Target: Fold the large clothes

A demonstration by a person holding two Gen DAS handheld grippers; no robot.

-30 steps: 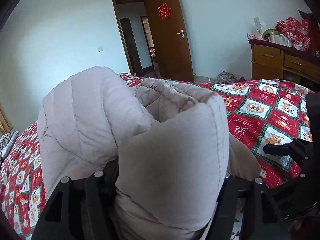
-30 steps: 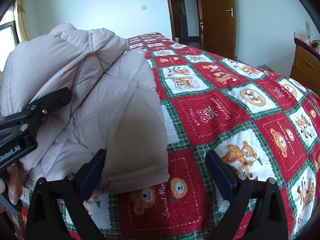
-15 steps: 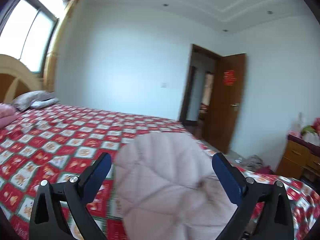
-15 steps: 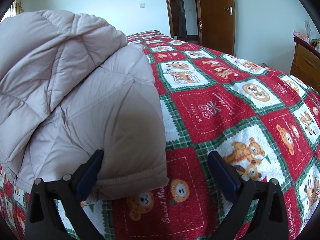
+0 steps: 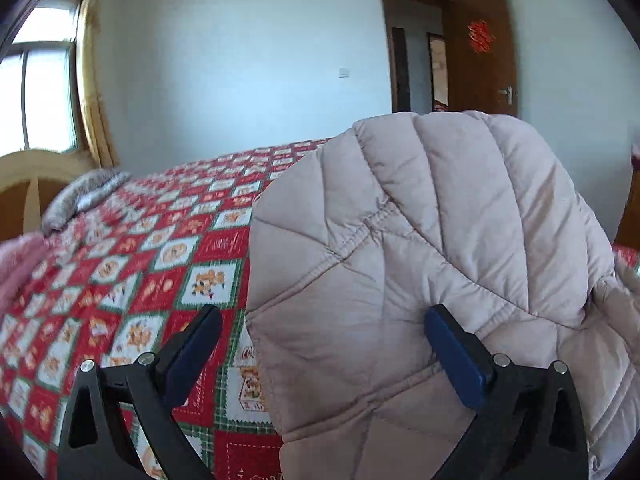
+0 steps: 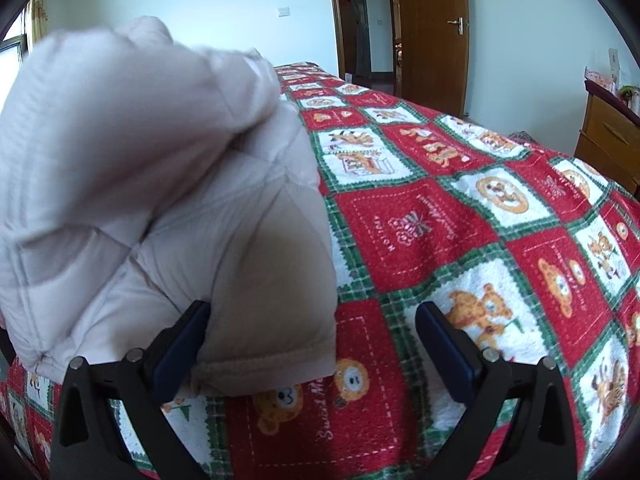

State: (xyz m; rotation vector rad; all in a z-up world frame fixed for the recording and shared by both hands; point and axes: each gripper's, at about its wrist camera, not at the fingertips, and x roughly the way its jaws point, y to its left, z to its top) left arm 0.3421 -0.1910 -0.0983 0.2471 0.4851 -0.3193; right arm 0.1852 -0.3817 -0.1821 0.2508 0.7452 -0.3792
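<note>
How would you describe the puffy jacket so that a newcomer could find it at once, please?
Start at the bed's red and green teddy-bear blanket. On it lies the folded puffy jacket, a bulky quilted mound. Its plain pale pinkish-beige fabric stands out against the busy checks.

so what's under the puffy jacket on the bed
The jacket lies on the red bear-print blanket, which shows around its edges. Whatever is under its bulk is covered, so nothing else can be told.

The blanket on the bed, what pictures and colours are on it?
Red and white squares with green plaid borders and little orange bears on the blanket, clearest in the right wrist view.
</note>
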